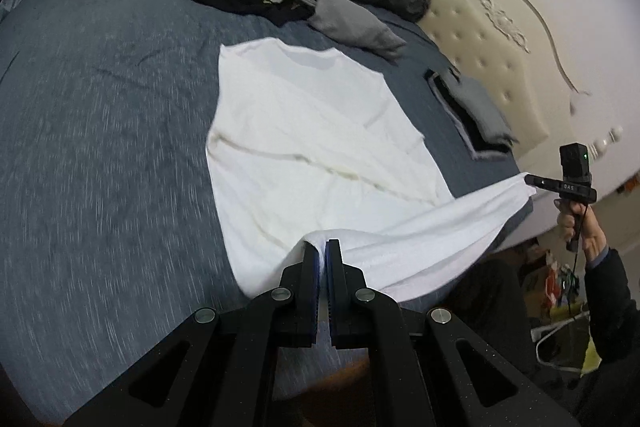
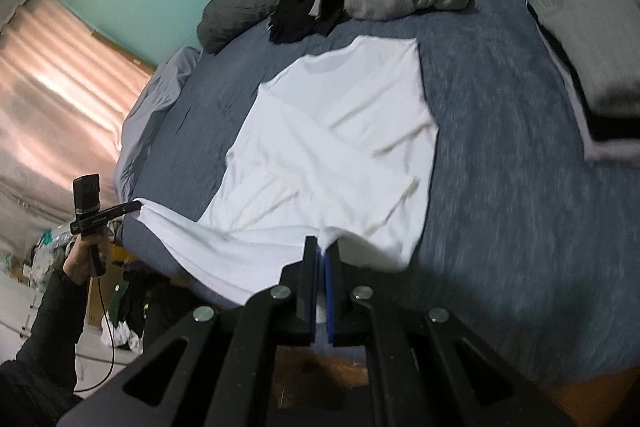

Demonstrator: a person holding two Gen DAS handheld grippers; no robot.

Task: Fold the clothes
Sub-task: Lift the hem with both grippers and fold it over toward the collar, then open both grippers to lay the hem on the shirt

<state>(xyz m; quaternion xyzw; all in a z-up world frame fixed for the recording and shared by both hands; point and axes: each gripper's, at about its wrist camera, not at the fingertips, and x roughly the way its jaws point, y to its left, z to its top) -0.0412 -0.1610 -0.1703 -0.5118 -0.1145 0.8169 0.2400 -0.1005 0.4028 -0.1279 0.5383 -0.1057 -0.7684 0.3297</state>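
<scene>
Across the middle of the bed point(image 1: 100, 99) lies the white shirt point(image 1: 304, 131); my left claw point(image 1: 322, 247) and my right claw point(image 2: 322, 245), at the bottom centre of their views, each pinch its near hem.

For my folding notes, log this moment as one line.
left gripper: shut on white shirt hem | right gripper: shut on hem | shirt: flat on bed | stage: fold not made

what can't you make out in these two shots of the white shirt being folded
- Left wrist view: the white shirt hem corner sits inside the shut left gripper, hidden by its fingers.
- Right wrist view: the folded pile is cut by the frame edge and motion-blurred.
- Both views: the floor clutter is too small.
</scene>
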